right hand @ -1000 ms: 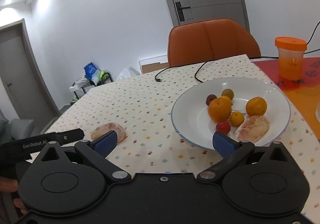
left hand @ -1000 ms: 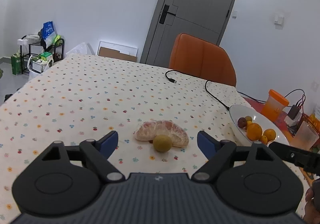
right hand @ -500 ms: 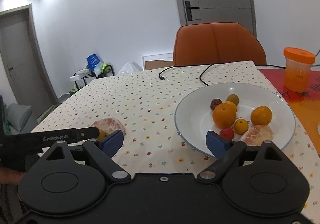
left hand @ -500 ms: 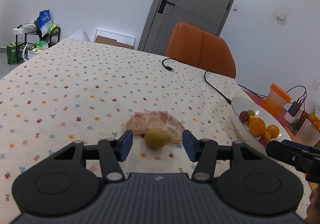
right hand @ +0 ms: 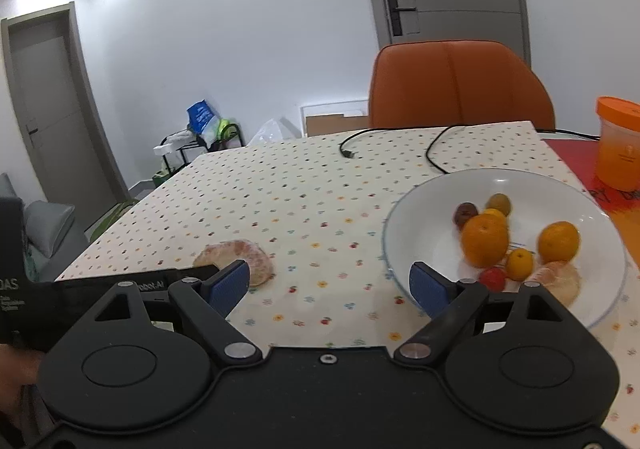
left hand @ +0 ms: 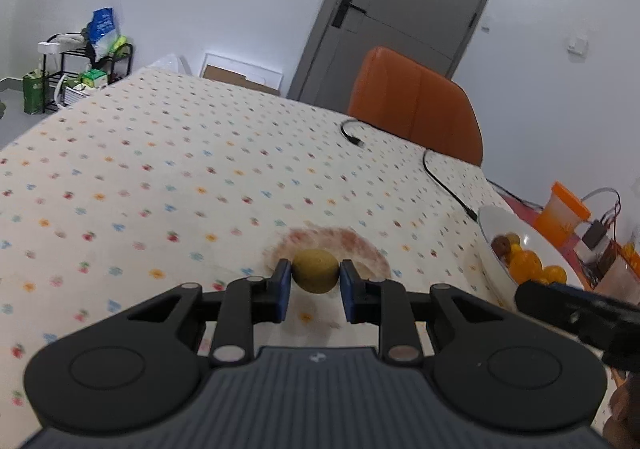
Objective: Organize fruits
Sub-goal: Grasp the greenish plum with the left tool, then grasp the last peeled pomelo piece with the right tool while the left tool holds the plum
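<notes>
Left tool pinching a small green-yellow fruit, blue pads pressed on both of its sides, just above the dotted surface. Right behind the fruit, a peeled pomelo piece lying on the cloth, blurred in the left wrist view. Right tool spread wide with jaws closing, nothing between them but bare cloth; left pad near the pomelo piece, right pad in front of the near rim of the white plate. On the plate: two oranges, a smaller yellow-orange fruit, a red one, a dark brown one, a green-yellow one and a second peeled pomelo piece. Plate well to the right of the pinched fruit, at the right end of the dotted cloth. Black cable lying across the far part of the surface, loose end on the cloth. Orange-lidded cup standing beyond the plate on a red mat. Orange chair at the far edge. Left tool's black body reaching in from the left in the right wrist view, with part of a hand at the lower left corner.
</notes>
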The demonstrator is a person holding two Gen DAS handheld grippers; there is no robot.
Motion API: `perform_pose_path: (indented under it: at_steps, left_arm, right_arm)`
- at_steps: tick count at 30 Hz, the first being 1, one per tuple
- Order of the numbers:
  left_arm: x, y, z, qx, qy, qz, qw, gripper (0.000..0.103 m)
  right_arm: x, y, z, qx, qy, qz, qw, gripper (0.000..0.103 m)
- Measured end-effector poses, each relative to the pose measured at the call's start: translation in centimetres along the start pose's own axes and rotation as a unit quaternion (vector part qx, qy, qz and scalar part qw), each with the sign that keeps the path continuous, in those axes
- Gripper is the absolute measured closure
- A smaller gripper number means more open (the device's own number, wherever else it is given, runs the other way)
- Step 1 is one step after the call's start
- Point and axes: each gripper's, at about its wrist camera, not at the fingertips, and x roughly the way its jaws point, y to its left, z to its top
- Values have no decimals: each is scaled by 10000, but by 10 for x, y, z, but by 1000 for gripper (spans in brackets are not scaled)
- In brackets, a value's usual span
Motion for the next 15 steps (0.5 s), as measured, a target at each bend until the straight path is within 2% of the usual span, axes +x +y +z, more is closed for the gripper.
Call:
perform_pose_path:
  at_steps: [5, 11, 15]
  left_arm:
    - [-12, 21, 5, -263, -163, 39, 9995, 78]
    - [-25, 47, 10, -658, -327, 108, 9972, 78]
    - [-33, 62, 11, -849, -387, 239, 9954, 78]
  right_arm:
    - [18, 17, 5, -211, 256, 71, 9994, 26]
    - [36, 41, 14, -514, 418, 41, 9978, 26]
    - [48, 51, 20, -668, 514, 166, 9963, 26]
